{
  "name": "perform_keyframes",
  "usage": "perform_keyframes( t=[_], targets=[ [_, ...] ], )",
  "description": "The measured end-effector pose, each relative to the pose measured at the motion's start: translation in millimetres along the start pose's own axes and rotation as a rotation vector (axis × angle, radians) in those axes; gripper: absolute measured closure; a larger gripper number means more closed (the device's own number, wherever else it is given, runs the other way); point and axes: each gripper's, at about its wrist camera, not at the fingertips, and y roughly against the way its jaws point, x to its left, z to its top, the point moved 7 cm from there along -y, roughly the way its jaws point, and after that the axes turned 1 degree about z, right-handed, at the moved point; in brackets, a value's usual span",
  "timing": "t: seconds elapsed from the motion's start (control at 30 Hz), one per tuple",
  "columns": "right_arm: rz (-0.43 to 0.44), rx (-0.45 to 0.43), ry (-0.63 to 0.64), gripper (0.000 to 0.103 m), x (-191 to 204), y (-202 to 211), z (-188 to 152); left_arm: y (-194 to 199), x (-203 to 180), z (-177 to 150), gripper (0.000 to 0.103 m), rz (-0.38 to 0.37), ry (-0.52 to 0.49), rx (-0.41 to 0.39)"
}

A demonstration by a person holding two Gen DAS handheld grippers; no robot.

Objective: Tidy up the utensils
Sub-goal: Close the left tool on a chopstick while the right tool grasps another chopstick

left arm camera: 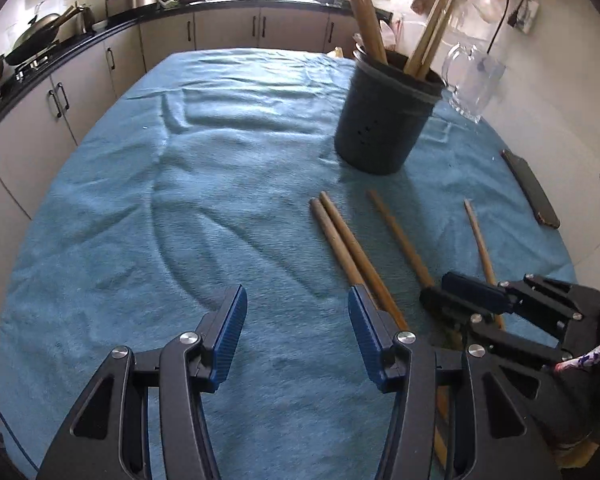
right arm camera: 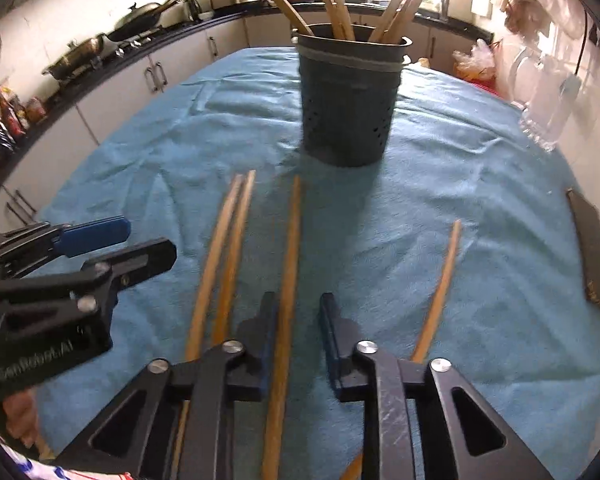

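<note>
A bench under a blue cloth point(right arm camera: 480, 184) holds a dark utensil pot point(right arm camera: 350, 96). Four chopsticks lie lengthwise before it. The right gripper point(right arm camera: 296, 344), jaws narrowed but unclosed, straddles the middle chopstick point(right arm camera: 290, 264); the left gripper point(left arm camera: 296, 332) hovers wide open.

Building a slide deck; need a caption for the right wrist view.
Open right gripper straddles a chopstick lying before the dark holder.
</note>
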Motion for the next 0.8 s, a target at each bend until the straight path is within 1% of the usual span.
perform_keyframes(
  t=[0.1,0.17,0.23,0.3,0.33,0.47,0.57,0.7,0.8],
  targets=[
    [0.003,-0.003,-0.047,0.083,-17,5,-5,-12,-7,2,0.053,-0.017,0.003,0.034],
    [0.009,-0.007,-0.078,0.084,-25,8,-9,-16,-13,7,0.053,-0.005,-0.011,0.03],
    [0.014,-0.007,-0.103,0.085,-32,10,-12,-20,-19,12,0.06,0.002,-0.03,0.025],
    [0.012,-0.007,-0.115,0.085,-36,12,-14,-24,-23,14,0.091,-0.002,-0.045,0.033],
    [0.011,-0.008,-0.121,0.087,-37,13,-14,-26,-25,14,0.091,0.003,-0.054,0.037],
    [0.024,-0.011,-0.139,0.088,-40,14,-15,-23,-29,9,0.091,0.066,-0.147,0.018],
    [0.041,-0.008,-0.15,0.088,-42,16,-17,-18,-21,5,0.091,0.097,-0.191,0.021],
    [0.083,0.011,-0.161,0.088,-45,19,-22,-10,0,0,0.09,0.115,-0.22,0.032],
    [0.102,0.019,-0.157,0.087,-46,19,-22,-3,11,-5,0.091,0.091,-0.245,0.042]
  ],
)
